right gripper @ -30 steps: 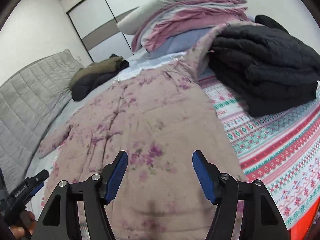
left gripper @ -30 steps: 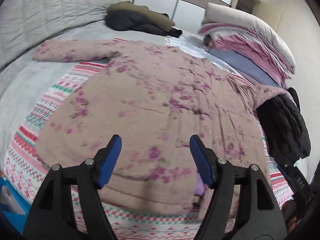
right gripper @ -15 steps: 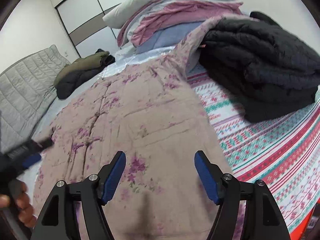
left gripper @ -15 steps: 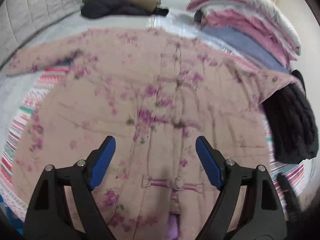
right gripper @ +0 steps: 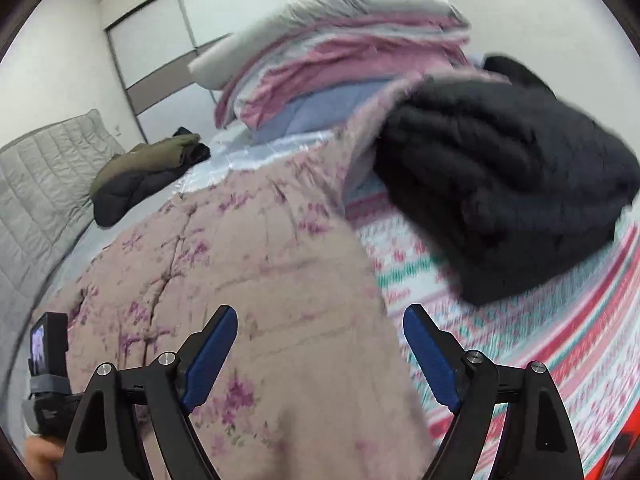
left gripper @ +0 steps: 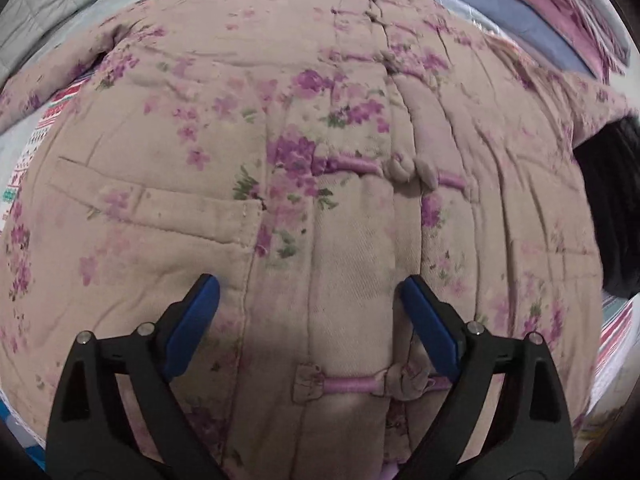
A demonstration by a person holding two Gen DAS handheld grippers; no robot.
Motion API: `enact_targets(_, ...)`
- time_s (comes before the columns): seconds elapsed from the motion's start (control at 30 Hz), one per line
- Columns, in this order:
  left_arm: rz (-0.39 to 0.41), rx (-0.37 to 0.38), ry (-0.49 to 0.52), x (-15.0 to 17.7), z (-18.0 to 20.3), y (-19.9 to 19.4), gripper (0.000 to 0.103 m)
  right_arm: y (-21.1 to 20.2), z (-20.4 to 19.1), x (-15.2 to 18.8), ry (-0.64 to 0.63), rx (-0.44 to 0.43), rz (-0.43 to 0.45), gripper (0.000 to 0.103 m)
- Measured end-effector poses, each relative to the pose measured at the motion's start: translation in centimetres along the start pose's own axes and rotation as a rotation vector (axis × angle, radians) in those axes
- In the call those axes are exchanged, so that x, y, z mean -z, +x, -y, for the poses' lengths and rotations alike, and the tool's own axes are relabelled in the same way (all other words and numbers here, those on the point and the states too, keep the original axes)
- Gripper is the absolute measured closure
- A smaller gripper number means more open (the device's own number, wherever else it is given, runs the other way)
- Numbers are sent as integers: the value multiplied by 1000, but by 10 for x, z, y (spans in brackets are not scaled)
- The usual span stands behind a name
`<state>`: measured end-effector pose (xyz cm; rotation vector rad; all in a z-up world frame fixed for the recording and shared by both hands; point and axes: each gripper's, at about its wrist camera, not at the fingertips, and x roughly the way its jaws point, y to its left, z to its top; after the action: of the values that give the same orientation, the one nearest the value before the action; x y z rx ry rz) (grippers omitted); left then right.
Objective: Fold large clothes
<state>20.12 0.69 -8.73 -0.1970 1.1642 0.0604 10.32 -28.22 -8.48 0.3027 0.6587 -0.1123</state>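
A large beige padded coat with purple flowers lies spread flat on the bed, front up, with knot buttons down its middle and a pocket flap at the left. My left gripper is open and empty, close above the coat's lower front. The coat also shows in the right wrist view. My right gripper is open and empty over the coat's right edge. The left gripper's body shows at the far left of that view.
A folded black quilted jacket sits on the striped patterned bedspread right of the coat, over its right sleeve. A stack of folded pink, blue and white bedding stands behind. An olive and black jacket pile lies by the grey headboard.
My left gripper has dropped lower and closer over the coat's front centre. My right gripper has moved right toward the coat's right edge. Both stay open.
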Motion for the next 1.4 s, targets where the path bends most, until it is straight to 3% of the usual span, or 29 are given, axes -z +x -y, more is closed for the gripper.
enact_targets(0.1, 31, 47, -56, 1, -9, -14, 11, 0, 4, -28, -38, 4, 13, 17)
enact_targets(0.2, 59, 73, -45, 2, -11, -26, 11, -4, 36, -76, 89, -51, 61, 17)
enact_targets(0.3, 157, 30, -37, -1, -15, -42, 11, 0, 70, -115, 224, -121, 79, 17)
enact_targets(0.4, 209, -15, -26, -10, -18, -47, 11, 11, 109, -157, 330, -114, 105, 17)
enact_targets(0.53, 152, 5, -71, -18, -32, -29, 11, 41, 153, -203, 472, -90, 109, 17)
enact_targets(0.7, 97, 47, -124, -17, -39, -18, 11, 103, 199, -263, 607, -27, 34, 17)
enact_targets(0.83, 116, 22, -121, -15, -38, -20, 11, 165, 220, -277, 630, 60, -103, 17)
enact_targets(0.93, 104, 10, -119, -18, -39, -15, 11, 184, 230, -280, 660, 135, -69, 20)
enact_targets(0.97, 95, 11, -123, -18, -40, -13, 11, 188, 228, -284, 637, 151, -50, 39)
enact_targets(1.0, 88, 16, -127, -19, -41, -12, 11, 190, 225, -286, 615, 154, -44, 75)
enact_targets(1.03, 85, 25, -134, -20, -43, -12, 11, 194, 221, -289, 582, 181, -59, 88)
enact_targets(1.13, 94, 28, -139, -21, -46, -14, 11, 182, 201, -292, 521, 208, 12, 92)
enact_targets(1.23, 111, 20, -151, -23, -52, -19, 11, 149, 138, -299, 317, 235, 184, 92)
enact_targets(1.33, 122, 25, -180, -26, -61, -23, 11, 111, 51, -294, 73, 170, 366, 92)
enact_targets(1.4, 128, 25, -197, -28, -66, -24, 11, 95, -9, -283, -61, 92, 420, 92)
